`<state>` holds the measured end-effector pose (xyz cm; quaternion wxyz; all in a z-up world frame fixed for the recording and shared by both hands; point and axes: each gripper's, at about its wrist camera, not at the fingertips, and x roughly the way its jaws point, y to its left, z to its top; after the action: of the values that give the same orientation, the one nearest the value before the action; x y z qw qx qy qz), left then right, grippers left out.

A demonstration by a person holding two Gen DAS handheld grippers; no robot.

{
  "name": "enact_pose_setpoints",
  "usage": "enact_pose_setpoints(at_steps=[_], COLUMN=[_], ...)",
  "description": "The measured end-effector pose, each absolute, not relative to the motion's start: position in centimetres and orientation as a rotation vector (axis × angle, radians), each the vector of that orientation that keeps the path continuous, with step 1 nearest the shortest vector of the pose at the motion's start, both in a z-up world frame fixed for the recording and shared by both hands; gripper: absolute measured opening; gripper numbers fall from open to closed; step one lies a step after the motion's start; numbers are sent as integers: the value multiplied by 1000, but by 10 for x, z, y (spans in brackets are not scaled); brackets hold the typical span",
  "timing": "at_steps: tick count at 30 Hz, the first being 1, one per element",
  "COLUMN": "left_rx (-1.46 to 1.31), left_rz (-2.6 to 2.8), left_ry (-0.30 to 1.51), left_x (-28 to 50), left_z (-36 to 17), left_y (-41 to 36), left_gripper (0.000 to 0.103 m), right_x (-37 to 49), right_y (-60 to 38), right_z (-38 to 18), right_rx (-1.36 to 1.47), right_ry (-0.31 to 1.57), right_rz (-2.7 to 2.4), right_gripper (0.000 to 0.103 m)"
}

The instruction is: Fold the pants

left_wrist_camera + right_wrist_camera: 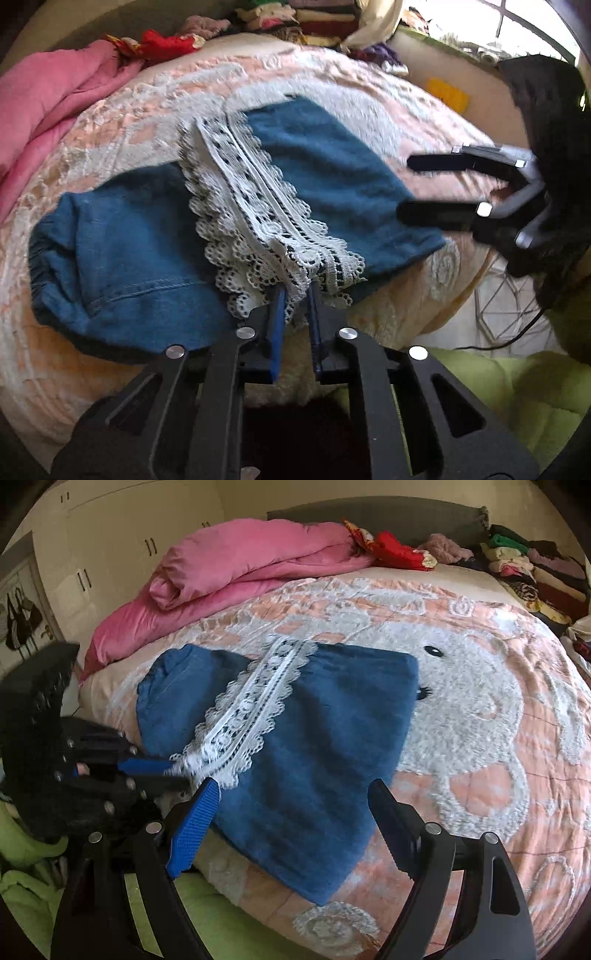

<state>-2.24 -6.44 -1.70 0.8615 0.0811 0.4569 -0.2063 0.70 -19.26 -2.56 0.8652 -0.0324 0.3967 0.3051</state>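
Observation:
Blue denim pants [325, 166] [314, 738] lie folded over on the bed, with a band of white lace trim [251, 206] [251, 709] running across them. At the near edge of the bed, my left gripper [295, 295] [179, 773] is shut on the near end of that lace. My right gripper [295, 790] [405, 188] stands open just over the near right part of the pants. Nothing sits between its blue-padded fingers [195, 830].
The peach blanket [480, 701] with a white bunny pattern covers the bed. A rolled pink duvet [240, 561] lies at the far left and stacked clothes [524, 565] at the far right. A green blanket [221, 923] hangs below the near edge. A wire basket [506, 302] stands beside the bed.

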Motion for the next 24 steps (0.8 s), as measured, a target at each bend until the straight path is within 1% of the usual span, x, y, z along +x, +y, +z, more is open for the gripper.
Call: enact_pose_setpoints(at_steps=[4, 8, 9, 10, 12, 13, 16, 20, 21, 23, 24], left_rx=[184, 183, 179, 177, 181, 173, 149, 107, 93, 80, 80], left_rz=[-438, -438, -445, -444, -419, -414, -382, -358, -360, -375, -383], left_ry=[956, 993, 993, 991, 980, 976, 946, 898, 897, 902, 921], left_x=[-28, -28, -28, -29, -30, -30, -30, -23, -17, -9, -2], left_z=[-13, -22, -21, -20, -17, -14, -2, 18, 20, 20, 15], left_y=[-57, -54, -52, -51, -47, -44, -36, -32, -35, -41, -46], left_gripper=[6, 10, 12, 18, 24, 25, 25, 25, 25, 25, 25], right_x=[5, 11, 12, 13, 12, 11, 8, -1, -3, -3, -3], right_y=[-179, -174, -175, -176, -178, -179, -180, -187, -188, -188, -186], right_z=[-28, -48, -53, -57, -59, -59, -58, -45, -42, -38, -38], right_rx=[-100, -132, -136, -139, -143, -144, -152, -120, -109, -101, -106], right_ry=[841, 928, 951, 967, 974, 974, 972, 914, 903, 892, 896], right_rz=[658, 624, 614, 606, 599, 601, 604, 635, 641, 658, 661], right_gripper=[82, 82, 82, 82, 82, 82, 82, 81, 80, 75, 74])
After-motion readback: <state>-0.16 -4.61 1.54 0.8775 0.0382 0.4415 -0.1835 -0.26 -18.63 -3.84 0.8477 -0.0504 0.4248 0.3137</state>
